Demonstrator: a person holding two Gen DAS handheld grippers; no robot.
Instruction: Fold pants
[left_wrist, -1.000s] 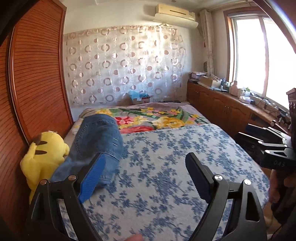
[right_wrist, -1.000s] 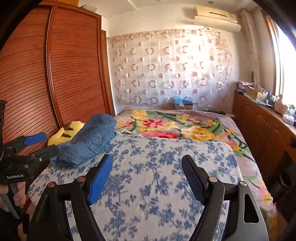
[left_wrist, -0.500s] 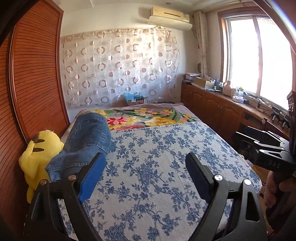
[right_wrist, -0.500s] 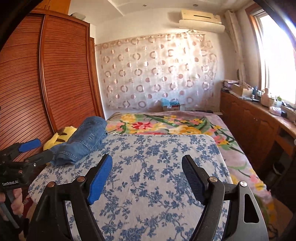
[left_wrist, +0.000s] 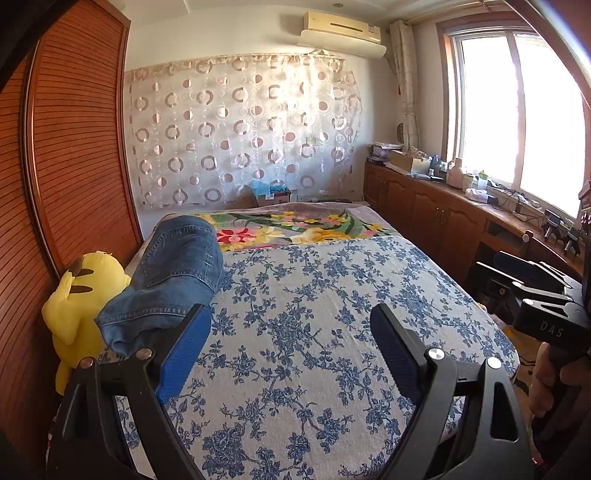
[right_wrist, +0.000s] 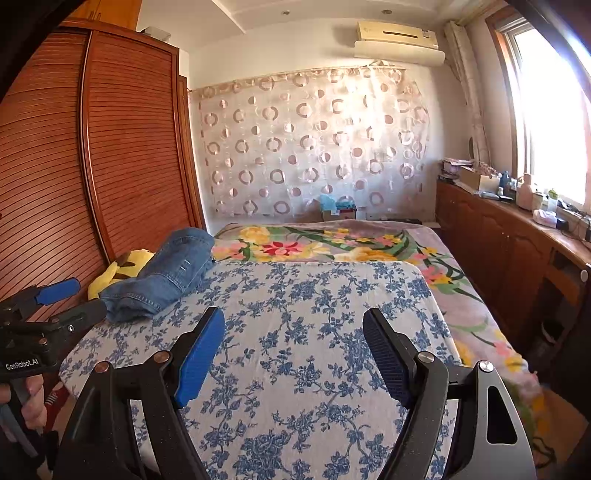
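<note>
Folded blue jeans lie at the left edge of the bed, on the blue-flowered cover, in the left wrist view; the same jeans show at the left in the right wrist view. My left gripper stands open over the near part of the cover, right of and nearer than the jeans, nothing between its fingers. My right gripper is open too, above the cover, well right of the jeans. Each gripper also shows in the other's view, the left gripper at the left edge and the right one at the right edge.
A yellow plush toy leans between the jeans and the slatted wooden wardrobe. A flowered blanket covers the far half of the bed. Wooden cabinets with bottles and boxes run under the window at the right.
Both grippers have drawn back from the bed, so more of the cover and room shows. The jeans lie still. Both stay open.
</note>
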